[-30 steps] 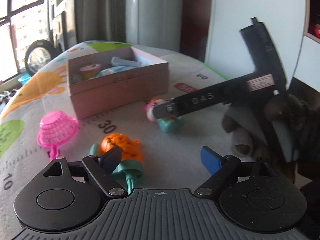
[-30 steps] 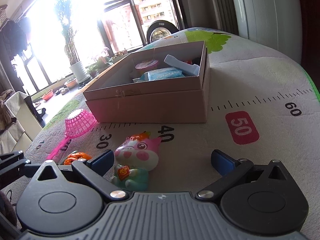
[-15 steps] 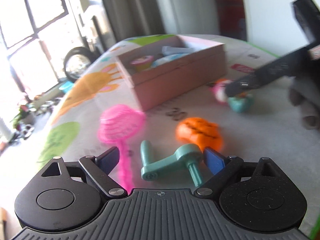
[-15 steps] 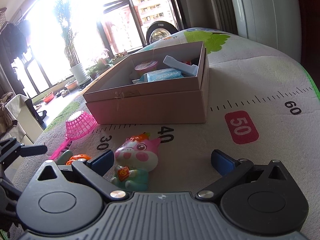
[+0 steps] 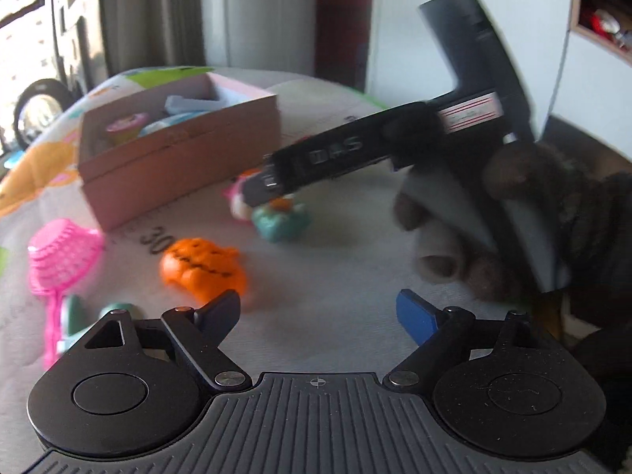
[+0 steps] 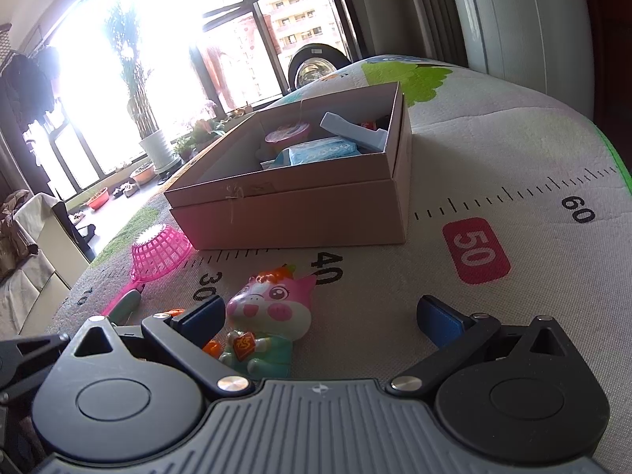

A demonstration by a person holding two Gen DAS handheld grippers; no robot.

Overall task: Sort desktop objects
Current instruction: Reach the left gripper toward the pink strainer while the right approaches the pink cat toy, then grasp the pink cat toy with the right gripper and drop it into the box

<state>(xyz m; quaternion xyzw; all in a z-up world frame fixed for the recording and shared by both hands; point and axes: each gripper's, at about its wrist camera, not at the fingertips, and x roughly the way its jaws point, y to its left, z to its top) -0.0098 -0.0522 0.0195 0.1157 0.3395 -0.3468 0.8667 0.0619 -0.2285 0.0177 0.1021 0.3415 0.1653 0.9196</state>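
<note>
A cardboard box (image 6: 316, 205) holding several small items stands on the play mat; it also shows in the left wrist view (image 5: 177, 150). A pink cow toy (image 6: 268, 316) lies just ahead of my right gripper (image 6: 322, 316), which is open and empty, the toy beside its left finger. My left gripper (image 5: 318, 312) is open and empty above the mat. An orange pumpkin toy (image 5: 201, 268) lies just beyond its left finger. A pink strainer (image 5: 59, 252) and a teal handle (image 5: 75, 316) lie to the left. The right gripper's body (image 5: 355, 150) hangs over the cow toy (image 5: 276, 213).
The mat (image 6: 493, 181) has a printed ruler with numbers and a red 50 patch (image 6: 476, 251). The mat's edge drops off at the right. A window and potted plants (image 6: 146, 118) are beyond the far edge. The person's gloved hand (image 5: 533, 229) is at the right.
My left gripper swung left toward the strainer, then back right; the pumpkin now lies beyond its left finger. My right gripper has barely moved and stays open by the cow toy.
</note>
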